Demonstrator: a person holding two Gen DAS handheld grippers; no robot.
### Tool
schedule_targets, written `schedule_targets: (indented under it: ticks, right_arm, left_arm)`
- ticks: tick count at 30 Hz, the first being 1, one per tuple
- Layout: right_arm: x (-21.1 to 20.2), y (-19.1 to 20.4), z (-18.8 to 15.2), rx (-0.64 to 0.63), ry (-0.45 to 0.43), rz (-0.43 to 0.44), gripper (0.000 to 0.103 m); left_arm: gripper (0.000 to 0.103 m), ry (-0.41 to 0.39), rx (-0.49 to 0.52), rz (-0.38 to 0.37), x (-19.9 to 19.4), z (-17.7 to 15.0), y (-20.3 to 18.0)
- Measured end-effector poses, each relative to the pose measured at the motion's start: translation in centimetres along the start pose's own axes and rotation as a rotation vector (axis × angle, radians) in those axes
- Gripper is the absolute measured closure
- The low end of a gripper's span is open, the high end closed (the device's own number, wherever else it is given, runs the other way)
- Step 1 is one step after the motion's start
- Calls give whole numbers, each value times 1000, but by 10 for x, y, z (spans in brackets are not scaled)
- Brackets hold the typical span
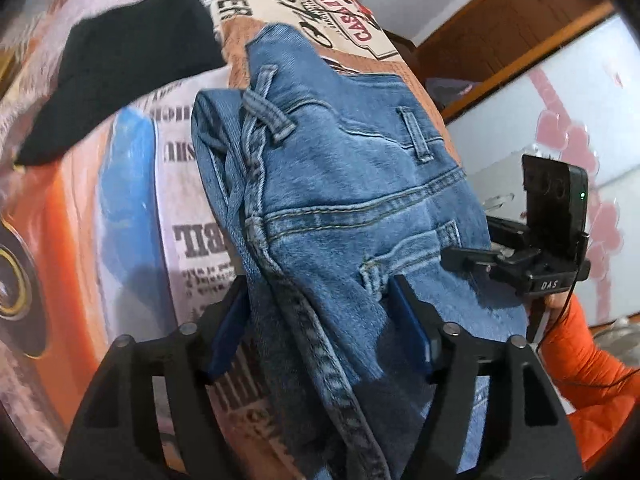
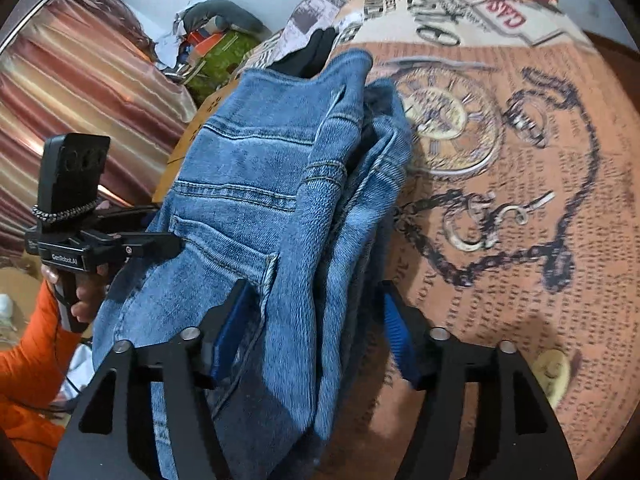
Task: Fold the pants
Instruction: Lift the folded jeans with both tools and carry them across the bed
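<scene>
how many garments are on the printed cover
2: the folded blue jeans between the fingers of both grippers, and a black garment lying beyond them. More may be hidden under the jeans.

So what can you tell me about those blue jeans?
The jeans are faded blue denim with pale stitched seams, belt loops and a back pocket. They are folded into a thick bundle of several layers, lying on the printed cloth with the clock and newspaper pattern. The left hand-held gripper and the right hand-held gripper each have the bundle between their blue pads. A black garment lies just beyond them.
</scene>
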State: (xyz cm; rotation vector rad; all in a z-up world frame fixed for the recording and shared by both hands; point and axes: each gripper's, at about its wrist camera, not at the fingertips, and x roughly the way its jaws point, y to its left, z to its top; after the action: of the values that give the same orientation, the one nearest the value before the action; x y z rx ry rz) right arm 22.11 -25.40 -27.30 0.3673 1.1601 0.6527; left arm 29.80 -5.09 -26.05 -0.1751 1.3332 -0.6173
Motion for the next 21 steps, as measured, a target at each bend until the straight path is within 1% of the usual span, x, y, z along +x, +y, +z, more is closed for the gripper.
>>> schedule_targets:
  ticks: [3, 5, 7, 8, 11, 13, 18, 21]
  right_arm:
    - [4, 2, 3, -8, 7, 18, 32]
    - [4, 5, 5, -17, 11, 19, 35]
    - [3, 10, 6, -27, 10, 15, 42]
    - [2, 13, 7, -31, 9, 8, 44]
    - [-3, 20, 10, -43, -6, -21, 55]
    - [-6, 19, 12, -39, -9, -30, 62]
    - [-13, 24, 12, -37, -35, -46, 71]
    - [-19, 34, 13, -68, -60, -61, 72]
  left_arm:
    - [31, -34, 32, 14, 4, -1, -6]
    - [32, -42, 42, 15, 6, 1, -10]
    - [37, -44, 51, 21, 6, 5, -14]
    - [38, -49, 60, 27, 5, 6, -16]
    - [43, -67, 86, 45, -2, 6, -23]
    - [50, -90, 102, 57, -8, 5, -28]
    - [54, -137, 143, 78, -25, 3, -40]
    - [54, -172, 152, 81, -38, 2, -44]
